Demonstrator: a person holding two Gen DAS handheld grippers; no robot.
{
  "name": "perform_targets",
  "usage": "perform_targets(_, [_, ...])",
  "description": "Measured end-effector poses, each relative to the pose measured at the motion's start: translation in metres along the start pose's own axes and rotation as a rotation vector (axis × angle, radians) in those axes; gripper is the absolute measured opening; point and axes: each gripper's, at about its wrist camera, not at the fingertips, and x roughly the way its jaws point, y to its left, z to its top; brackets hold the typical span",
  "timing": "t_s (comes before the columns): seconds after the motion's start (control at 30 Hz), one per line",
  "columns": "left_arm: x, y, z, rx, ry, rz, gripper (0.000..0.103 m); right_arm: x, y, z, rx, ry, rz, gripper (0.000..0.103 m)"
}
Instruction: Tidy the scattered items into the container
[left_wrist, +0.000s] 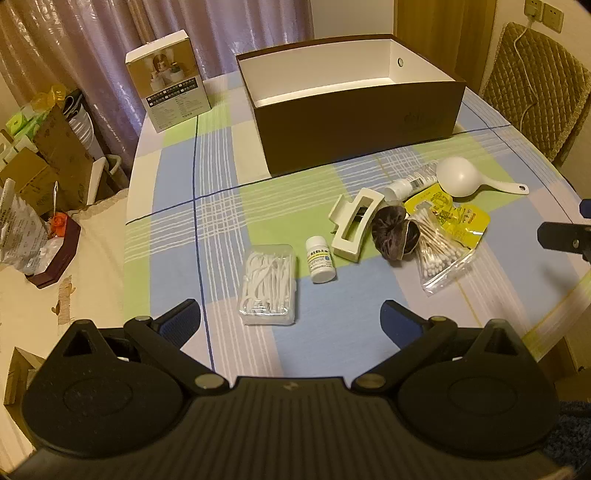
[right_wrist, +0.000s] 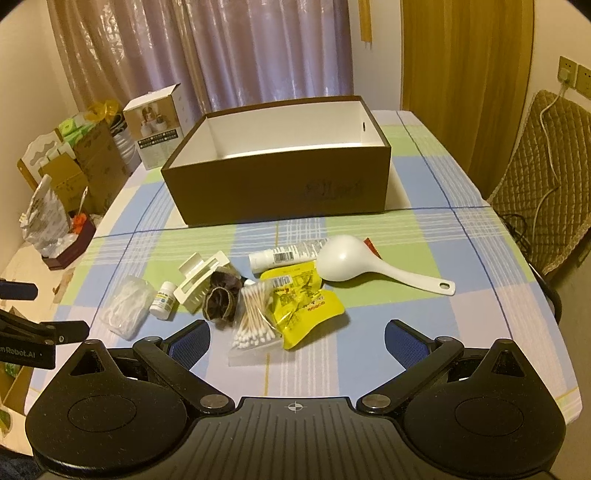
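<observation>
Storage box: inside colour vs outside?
The storage box is white inside, dark brown outside; the right wrist view shows it best.

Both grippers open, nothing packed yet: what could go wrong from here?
1. The clear bag of cotton swabs overlaps the yellow snack packet and touches the dark fabric scrunchie; grabbing one may drag its neighbours.
2. The small white pill bottle stands upright and could tip.
3. The brown box's tall front wall could catch a low carry.

home: curtains (right_wrist: 221, 48), checked tablecloth (right_wrist: 424, 229)
</observation>
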Motion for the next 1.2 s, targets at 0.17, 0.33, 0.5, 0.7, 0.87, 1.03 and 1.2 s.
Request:
perform_targets(0.17, [0.004, 0.004, 0.0, 0.001, 0.003, -0.009, 0.102, 0.003, 0.003, 0.0, 0.007, 0.0, -0.008, 0.103])
perform_targets(0.33, [0.007, 0.009, 0.0, 0.003, 0.007, -0.015, 0.102, 0.006, 0.007, 0.0, 0.012, 0.003, -0.009, 0.103])
perform_targets(0.5, [0.009, 0.011, 0.0, 0.008, 0.008, -0.021, 0.102, 0.007, 0.008, -0.001, 0.019, 0.006, -0.015, 0.103])
perform_targets(0.7, [0.012, 0.012, 0.0, 0.011, 0.013, -0.025, 0.102, 0.01, 0.009, 0.001, 0.023, 0.012, -0.019, 0.103])
perform_targets(0.87, [0.014, 0.014, 0.0, 0.006, 0.02, -0.025, 0.102, 0.012, 0.011, 0.002, 0.015, 0.016, -0.016, 0.103])
perform_targets(1.03, [0.017, 0.016, -0.001, 0.004, 0.031, -0.033, 0.102, 0.015, 0.011, 0.002, 0.013, 0.027, -0.023, 0.103])
perform_targets(1.2, [0.023, 0.015, -0.004, 0.005, 0.047, -0.048, 0.102, 0.018, 0.008, 0.002, 0.012, 0.038, -0.037, 0.103])
